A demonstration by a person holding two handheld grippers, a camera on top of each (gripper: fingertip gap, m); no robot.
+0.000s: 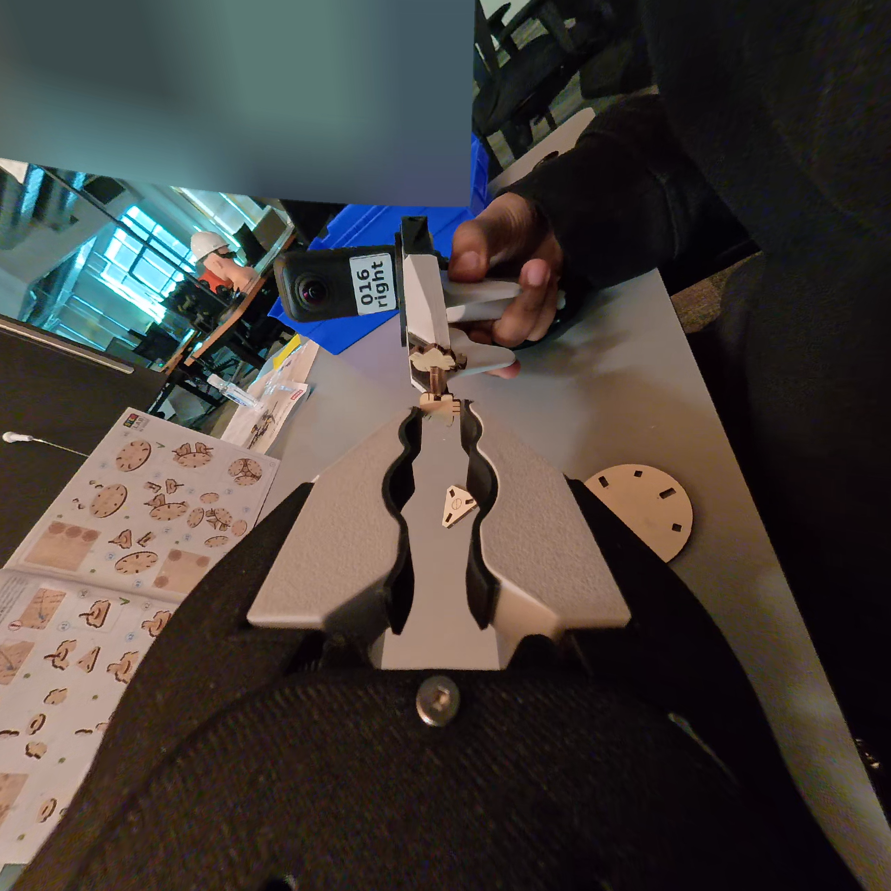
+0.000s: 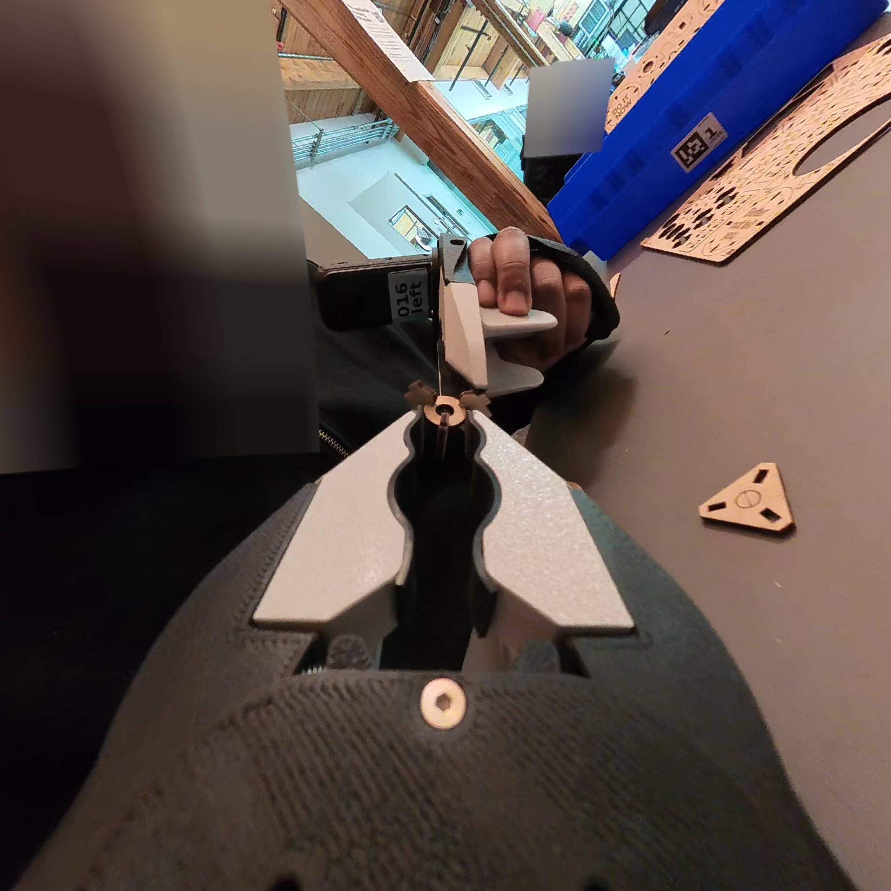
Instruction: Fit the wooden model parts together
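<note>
Centrally, a small wooden assembly [image 1: 436, 385] hangs in the air between my two grippers, above the grey table [image 1: 602, 414]. It has a pale lobed piece at each end, joined by a short dark stem. Its long axis runs from my left gripper [image 1: 439, 410] away toward my right gripper [image 1: 436, 366], which faces it from the far side.

My left gripper's black pads [image 1: 470, 434] are narrowly parted and closed on the near lobed piece. In the right wrist view, my right gripper [image 2: 444, 415] clamps a tan ring-faced part [image 2: 446, 410] at its tips, with dark lobes spreading to either side. Both tools are thus equally near, each holding one end.

On the table beneath my left gripper lies a triangular wooden plate [image 1: 455, 506]. To the right rests a round slotted disc [image 1: 641, 506]. To the left lies the printed instruction sheet [image 1: 144, 506]. Farther off stands a blue bin [image 1: 366, 231]. A cut-out wooden panel [image 2: 771, 159] lies beside the bin in the right wrist view.
</note>
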